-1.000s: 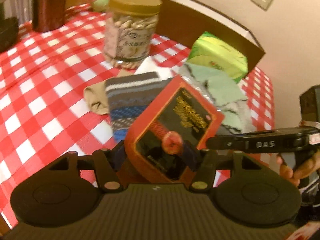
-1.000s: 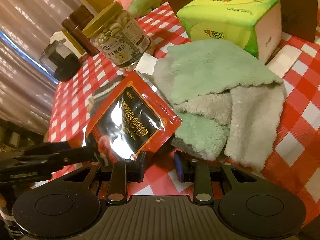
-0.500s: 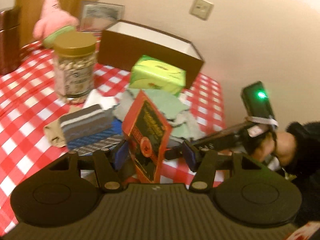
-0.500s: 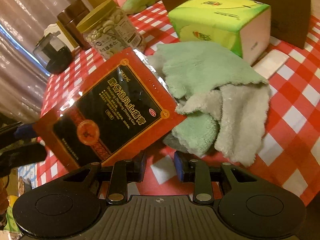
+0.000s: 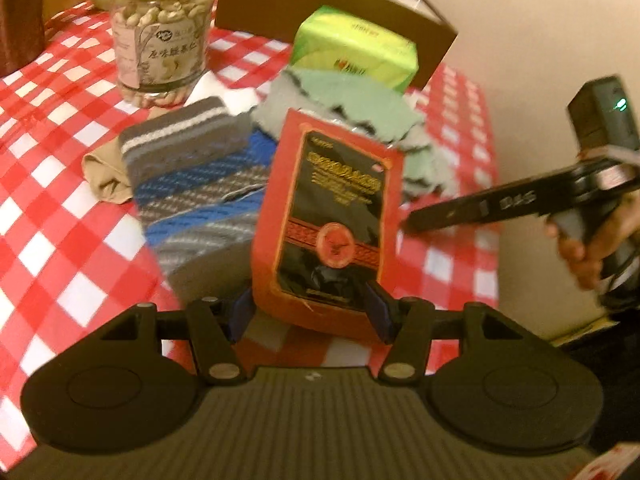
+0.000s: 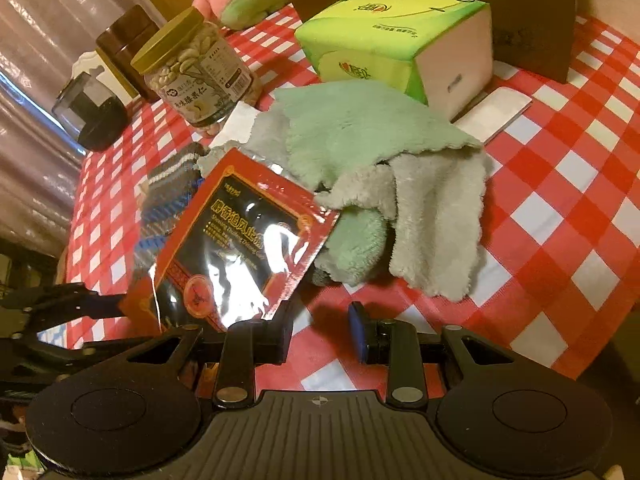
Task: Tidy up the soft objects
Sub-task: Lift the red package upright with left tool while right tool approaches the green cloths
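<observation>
- Two grippers work over the checked table (image 6: 568, 168).
- Left gripper (image 5: 308, 314): its fingers (image 5: 239, 314) are clamped on the bottom edge of a red packet (image 5: 332, 216), held upright above the striped sock (image 5: 200, 184).
- Right gripper (image 6: 320, 332): fingers (image 6: 357, 330) apart, nothing between them, just beside the packet.
- Green-grey cloth (image 6: 380, 168) lies behind the packet, before the tissue box (image 6: 396, 36).

Both wrist views angled down, close over the checked tablecloth (image 5: 60, 216), sharing red packet (image 6: 240, 240), left view somewhat blurred
</observation>
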`<action>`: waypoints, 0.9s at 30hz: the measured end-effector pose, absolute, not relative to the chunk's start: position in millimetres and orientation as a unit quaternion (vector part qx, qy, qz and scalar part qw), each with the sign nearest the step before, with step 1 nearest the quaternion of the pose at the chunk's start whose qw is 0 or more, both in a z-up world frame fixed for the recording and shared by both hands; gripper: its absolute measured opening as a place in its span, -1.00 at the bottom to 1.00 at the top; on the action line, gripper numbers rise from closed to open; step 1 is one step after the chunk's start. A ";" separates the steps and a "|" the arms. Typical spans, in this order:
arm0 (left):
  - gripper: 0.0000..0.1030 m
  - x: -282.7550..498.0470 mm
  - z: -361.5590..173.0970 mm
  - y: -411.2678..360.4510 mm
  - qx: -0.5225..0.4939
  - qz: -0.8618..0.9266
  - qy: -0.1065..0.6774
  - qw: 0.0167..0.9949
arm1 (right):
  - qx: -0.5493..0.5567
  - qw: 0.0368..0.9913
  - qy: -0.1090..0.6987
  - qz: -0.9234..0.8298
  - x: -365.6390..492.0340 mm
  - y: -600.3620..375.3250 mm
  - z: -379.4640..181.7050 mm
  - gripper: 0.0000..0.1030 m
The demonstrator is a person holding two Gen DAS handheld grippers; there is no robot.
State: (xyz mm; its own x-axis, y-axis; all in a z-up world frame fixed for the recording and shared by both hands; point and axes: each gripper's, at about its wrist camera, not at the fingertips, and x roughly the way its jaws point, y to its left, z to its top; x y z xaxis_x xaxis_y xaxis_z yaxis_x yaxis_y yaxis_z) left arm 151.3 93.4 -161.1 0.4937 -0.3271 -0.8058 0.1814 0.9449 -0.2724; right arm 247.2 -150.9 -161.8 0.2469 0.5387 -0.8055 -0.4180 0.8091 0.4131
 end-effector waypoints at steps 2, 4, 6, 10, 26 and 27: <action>0.07 154.3 -158.9 96.3 -0.061 -0.151 0.482 0.861 | 0.060 0.787 0.533 0.305 246.8 -152.0 -161.4 -0.38; 0.07 159.2 -153.4 96.0 -0.042 -0.153 0.480 0.863 | 0.060 0.788 0.530 0.307 246.9 -151.7 -159.7 -0.38; 0.07 163.8 -146.2 96.4 -0.026 -0.155 0.473 0.867 | 0.061 0.789 0.527 0.310 247.0 -152.1 -157.4 -0.38; 0.07 183.2 -144.2 90.3 -0.008 -0.160 0.471 0.868 | 0.054 0.791 0.522 0.314 248.4 -148.9 -156.5 -0.38; -0.26 208.5 -148.4 72.0 -0.056 -0.201 0.466 0.860 | 0.019 0.787 0.524 0.325 248.0 -136.3 -166.0 -0.38; -0.27 207.0 -147.4 73.0 -0.069 -0.203 0.463 0.860 | 0.019 0.787 0.524 0.326 247.8 -136.7 -165.9 -0.38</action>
